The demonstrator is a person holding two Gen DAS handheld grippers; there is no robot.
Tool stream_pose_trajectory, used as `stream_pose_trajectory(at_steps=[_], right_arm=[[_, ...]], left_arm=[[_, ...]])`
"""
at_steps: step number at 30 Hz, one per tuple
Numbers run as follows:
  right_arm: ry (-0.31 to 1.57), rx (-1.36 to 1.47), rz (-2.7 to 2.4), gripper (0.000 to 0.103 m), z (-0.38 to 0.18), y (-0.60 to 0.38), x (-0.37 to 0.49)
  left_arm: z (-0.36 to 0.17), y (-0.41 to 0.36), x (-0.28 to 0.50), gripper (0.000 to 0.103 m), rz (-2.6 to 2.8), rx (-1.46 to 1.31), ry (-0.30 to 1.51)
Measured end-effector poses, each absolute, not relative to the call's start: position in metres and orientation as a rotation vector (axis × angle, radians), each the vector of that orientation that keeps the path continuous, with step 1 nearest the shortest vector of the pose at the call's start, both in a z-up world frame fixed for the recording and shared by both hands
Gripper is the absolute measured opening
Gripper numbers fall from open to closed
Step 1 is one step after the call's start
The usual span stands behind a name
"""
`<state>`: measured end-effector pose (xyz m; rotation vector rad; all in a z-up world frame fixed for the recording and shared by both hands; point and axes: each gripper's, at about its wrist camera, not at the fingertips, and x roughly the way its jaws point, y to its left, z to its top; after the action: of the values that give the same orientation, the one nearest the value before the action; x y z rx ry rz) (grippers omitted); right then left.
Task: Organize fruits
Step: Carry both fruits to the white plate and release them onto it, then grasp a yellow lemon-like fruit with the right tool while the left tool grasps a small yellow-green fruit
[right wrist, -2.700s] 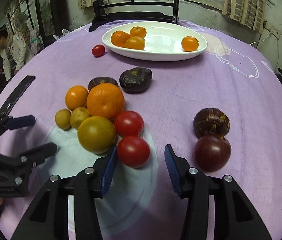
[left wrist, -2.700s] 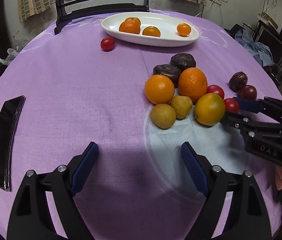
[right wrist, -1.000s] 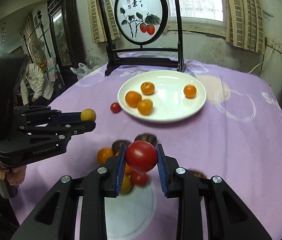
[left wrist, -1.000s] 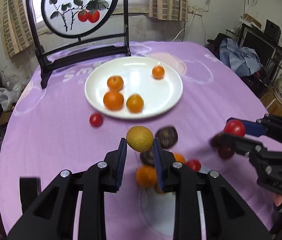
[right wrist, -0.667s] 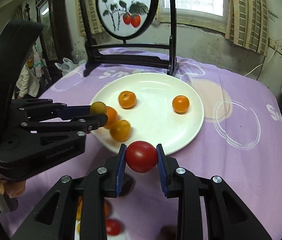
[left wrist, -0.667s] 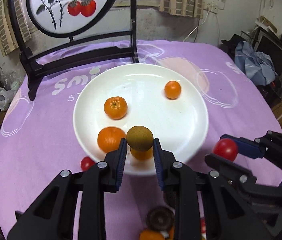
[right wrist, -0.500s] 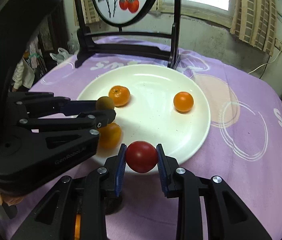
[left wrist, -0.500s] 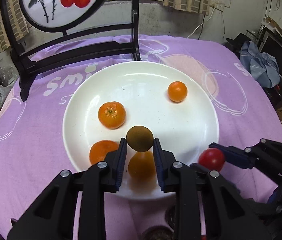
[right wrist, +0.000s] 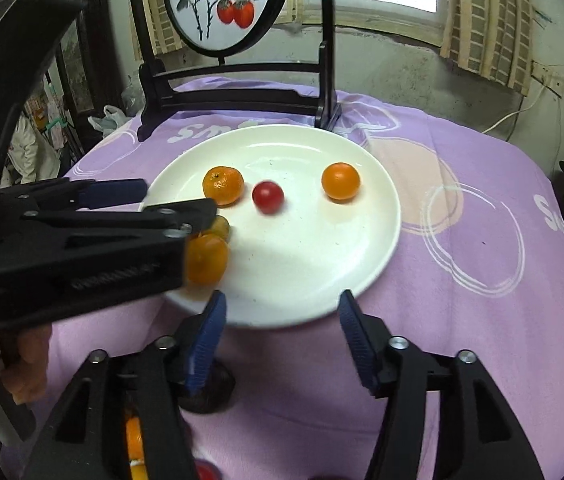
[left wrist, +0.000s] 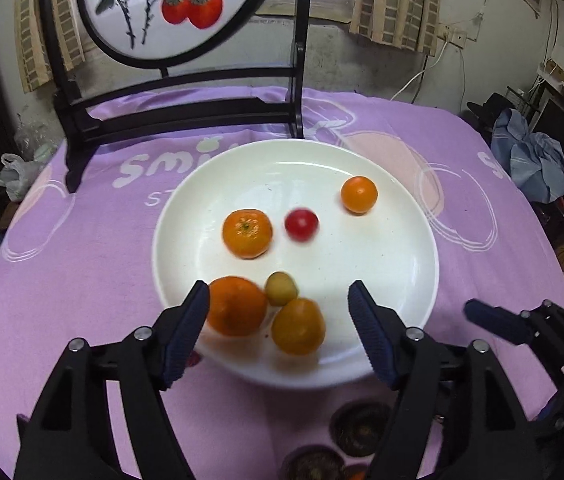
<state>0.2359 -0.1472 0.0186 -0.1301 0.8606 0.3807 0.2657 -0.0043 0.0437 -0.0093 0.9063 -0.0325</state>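
Your left claw is opening, nothing between its pads; the small brown fruit lies on the plate among oranges. Your right claw is opening too; the tomato sits mid-plate.

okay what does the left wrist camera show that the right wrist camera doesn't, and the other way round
Only the left wrist view shows the big orange at the plate's near edge whole, and the small yellow-green fruit unobstructed.

Only the right wrist view shows the hand holding the left gripper, which hides much of those near fruits.

Both show the white plate on the purple cloth, the red tomato, the mandarin and the small orange. Both grippers' jaws are opening, with nothing between them.
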Motion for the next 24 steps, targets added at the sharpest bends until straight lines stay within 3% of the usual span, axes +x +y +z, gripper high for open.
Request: stream_pose_trajectory(at_steps=[6,10,24], right_arm=[[0.863,-0.115,0.392,0.068,0.018,-0.153,0.2],[0.84,-0.119,0.399,0.079,0.017,-0.157,0.17],[0.9,-0.191,0.447,0.079,-0.022,-0.138,0.077]], left_arm=[[0.051,0.014,0.225,0.077,0.002,-0.093,0.918],[0.044,0.02,0.191,0.082,0.027,-0.083,0.912],[0.006,0.048,0.111,0.085,0.085,-0.085,0.89]])
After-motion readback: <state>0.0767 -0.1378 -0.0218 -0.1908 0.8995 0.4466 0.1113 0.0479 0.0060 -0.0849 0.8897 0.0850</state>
